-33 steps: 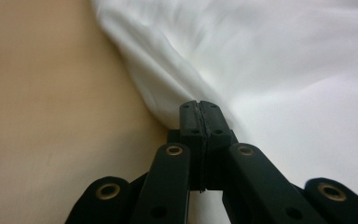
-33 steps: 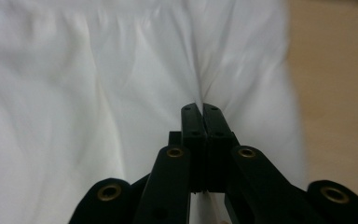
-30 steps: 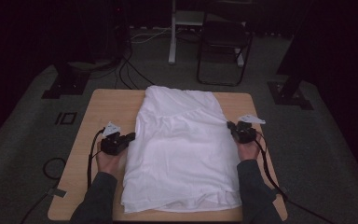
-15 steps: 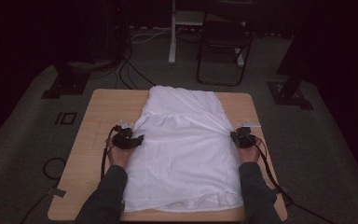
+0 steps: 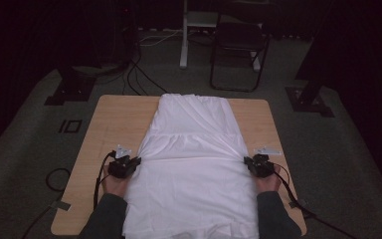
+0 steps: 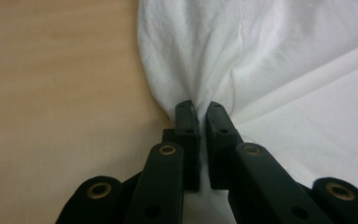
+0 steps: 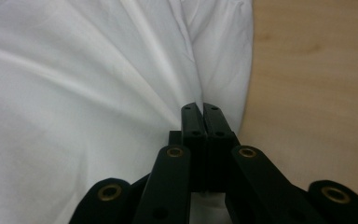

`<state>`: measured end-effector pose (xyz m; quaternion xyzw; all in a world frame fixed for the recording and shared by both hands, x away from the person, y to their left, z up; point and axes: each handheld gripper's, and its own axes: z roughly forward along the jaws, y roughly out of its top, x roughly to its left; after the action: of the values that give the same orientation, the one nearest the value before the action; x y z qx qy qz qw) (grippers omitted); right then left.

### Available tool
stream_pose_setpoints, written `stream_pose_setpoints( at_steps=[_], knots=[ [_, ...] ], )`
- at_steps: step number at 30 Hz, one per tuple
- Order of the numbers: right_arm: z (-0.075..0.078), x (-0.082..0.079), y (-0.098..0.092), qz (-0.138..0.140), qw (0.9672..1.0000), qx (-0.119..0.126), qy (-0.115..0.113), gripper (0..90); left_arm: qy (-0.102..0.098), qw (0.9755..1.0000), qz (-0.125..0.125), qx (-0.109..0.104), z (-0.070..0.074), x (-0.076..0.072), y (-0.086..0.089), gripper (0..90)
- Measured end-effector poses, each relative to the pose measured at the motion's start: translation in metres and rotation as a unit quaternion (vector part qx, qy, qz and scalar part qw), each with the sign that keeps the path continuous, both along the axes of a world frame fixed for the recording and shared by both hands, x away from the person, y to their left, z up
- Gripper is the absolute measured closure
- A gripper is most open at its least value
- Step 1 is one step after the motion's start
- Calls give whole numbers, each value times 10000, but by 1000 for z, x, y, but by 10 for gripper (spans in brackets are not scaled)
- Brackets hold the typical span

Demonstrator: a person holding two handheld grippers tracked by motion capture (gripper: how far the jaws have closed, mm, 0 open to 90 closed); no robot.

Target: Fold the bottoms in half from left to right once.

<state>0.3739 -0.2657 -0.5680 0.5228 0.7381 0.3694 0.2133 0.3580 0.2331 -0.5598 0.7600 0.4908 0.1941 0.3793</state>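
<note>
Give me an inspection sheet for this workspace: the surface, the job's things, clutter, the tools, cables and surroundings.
Surface: wooden table, bare on both sides of the cloth.
Job's things: white cloth, spread lengthwise down the middle, a fold line across it.
Clutter: nothing seen on the table.
Tools: left tool has just closed, pinching the cloth's edge; right tool shut on the opposite edge.
Cables: one cable trails from each tool; more on the floor.
Surroundings: dark room, grey carpet, folding chair behind the table.

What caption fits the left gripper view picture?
Left gripper pinches the edge of the white cloth on the wooden table.
</note>
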Motion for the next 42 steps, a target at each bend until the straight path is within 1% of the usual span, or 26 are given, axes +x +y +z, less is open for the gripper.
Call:
stream_pose_setpoints(
  at_steps=[4, 5, 6, 9, 11, 13, 14, 15, 16, 18, 19, 21, 23, 24, 25, 26, 27, 28, 31, 34, 37, 38, 39, 40, 41, 42],
  knots=[
    [-2, -28, -3, 25, 9999, 117, 35, 891, 115, 9999, -62, 10, 0, -20, 0, 858],
    [-2, -33, -3, 27, 9999, 119, 52, 891, 144, 9999, -62, -30, 0, -29, -1, 858],
    [-1, -43, -4, 37, 9999, 73, 74, 891, 168, 9998, -72, -25, 0, -34, -1, 857],
    [-2, -59, -5, 65, 9999, 42, 91, 891, 220, 9997, -109, -26, 0, -49, -2, 855],
    [-2, -67, -6, 99, 9999, 25, 96, 891, 203, 9997, -143, -28, -1, -55, -1, 853],
    [-1, -73, -7, 116, 9997, 102, 169, 881, 179, 9997, -178, -63, -2, -53, -1, 844],
    [0, -73, -8, 170, 9995, 134, 219, 813, 146, 9996, -199, -98, -3, -51, 0, 828],
    [1, -70, -8, 280, 9992, 128, 261, 705, 154, 9996, -200, -131, -3, -50, 0, 819],
    [3, -69, -8, 295, 9992, 143, 219, 612, 160, 9996, -179, -159, -3, -50, 0, 817],
    [11, -63, -9, 313, 9992, 237, 13, 493, 138, 9997, -177, -112, -3, -49, -1, 812],
    [17, -59, -8, 301, 9991, 284, -90, 466, 117, 9997, -181, -92, -3, -49, -2, 810],
    [30, -48, -6, 366, 9983, 355, -284, 464, 92, 9997, -193, -90, -4, -48, -2, 806],
    [39, -35, -1, 361, 9979, 358, -410, 479, 78, 9997, -173, -126, -4, -48, -2, 801],
    [44, -21, 5, 461, 9971, 412, -446, 510, 74, 9997, -176, -120, -4, -48, -2, 799],
    [45, -15, 8, 515, 9967, 401, -476, 519, 64, 9998, -180, -105, -4, -48, -2, 797],
    [45, -15, 8, 515, 9967, 401, -476, 519, 64, 9998, -180, -105, -4, -48, -2, 795],
    [46, -5, 14, 577, 9965, 372, -470, 531, 32, 9998, -188, -98, -5, -49, -2, 795],
    [46, 13, 24, 660, 9964, 392, -373, 540, 21, 9998, -185, -102, -5, -49, -3, 789],
    [41, 38, 42, 761, 9964, 276, -253, 550, 6, 9998, -186, -62, -5, -50, -4, 784],
    [33, 57, 56, 849, 9962, 167, -75, 543, -2, 9998, -187, -48, -5, -50, -4, 781],
    [23, 68, 67, 919, 9955, 55, 219, 524, -10, 9998, -179, -34, -5, -50, -4, 775],
    [20, 71, 69, 932, 9950, -38, 356, 617, -17, 9998, -172, -26, -5, -51, -5, 775],
    [19, 70, 71, 994, 9942, -84, 412, 741, -28, 9999, -163, -27, -5, -51, -5, 775],
    [21, 67, 71, 959, 9948, -197, 273, 816, -41, 9998, -166, -36, -5, -51, -5, 777],
    [26, 62, 70, 863, 9960, -226, 76, 855, -57, 9998, -167, -66, -4, -52, -4, 781],
    [34, 57, 67, 768, 9969, -155, -108, 868, -97, 9997, -166, -151, -3, -53, -4, 793]
  ],
)
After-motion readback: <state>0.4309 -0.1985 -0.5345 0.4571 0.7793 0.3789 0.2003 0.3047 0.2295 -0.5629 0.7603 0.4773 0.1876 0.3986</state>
